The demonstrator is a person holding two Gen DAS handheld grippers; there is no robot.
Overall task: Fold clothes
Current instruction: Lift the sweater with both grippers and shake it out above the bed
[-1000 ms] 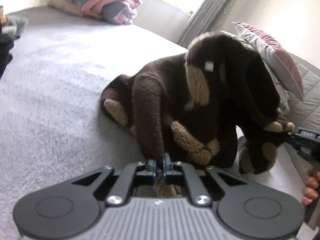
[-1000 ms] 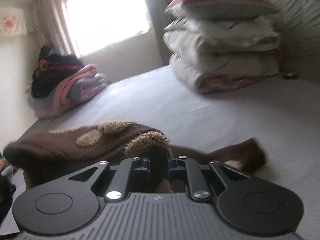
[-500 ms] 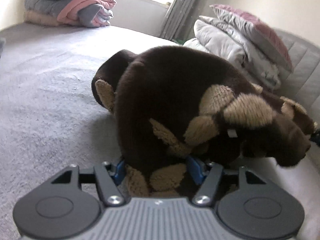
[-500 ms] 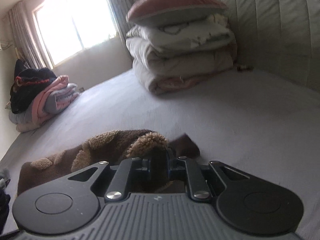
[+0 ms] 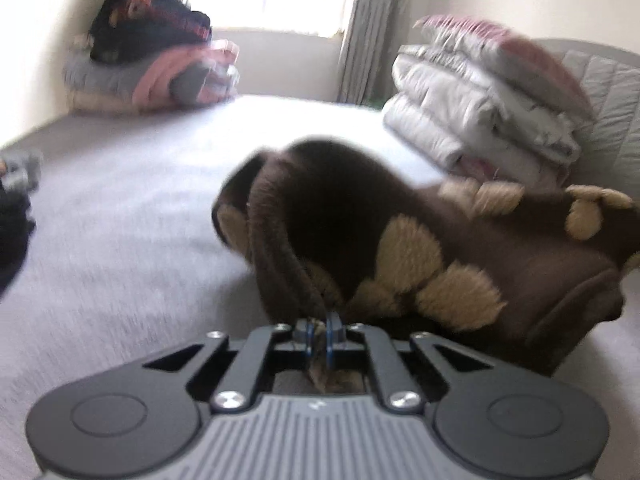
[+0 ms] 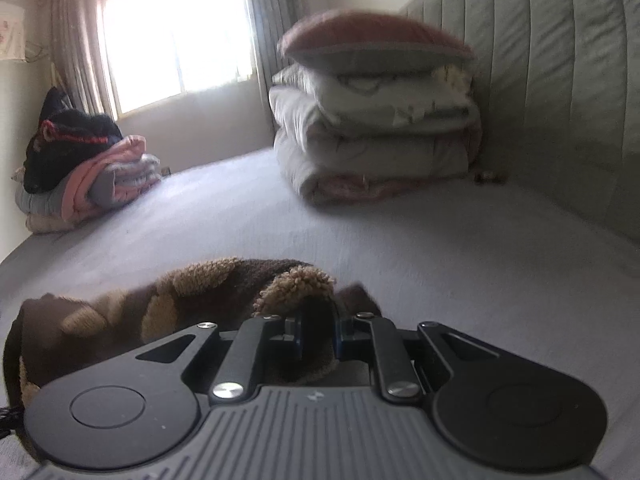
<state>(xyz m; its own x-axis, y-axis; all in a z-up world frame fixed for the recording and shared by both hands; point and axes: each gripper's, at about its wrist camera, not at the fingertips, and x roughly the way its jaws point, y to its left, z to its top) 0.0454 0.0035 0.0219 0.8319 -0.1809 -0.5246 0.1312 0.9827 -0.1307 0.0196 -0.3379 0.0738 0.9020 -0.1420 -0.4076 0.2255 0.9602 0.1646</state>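
L hand-held gripper [image 5: 319, 326]: jaws just closed again, pinched tight on fuzzy brown garment [image 5: 400, 240], pointing downward. R hand-held gripper [image 6: 318, 330]: jaws narrow, clamped on same garment's thick edge.

a pink-topped pillow [image 6: 376, 46] caps folded white quilts [image 6: 380, 140] against the padded headboard [image 6: 560, 80] beside the window [image 6: 176, 36].

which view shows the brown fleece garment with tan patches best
The left wrist view. There the dark brown fleece garment with tan patches fills the middle, humped up on the grey bed, though blurred. The right wrist view shows only a low strip of it, partly hidden behind the right gripper.
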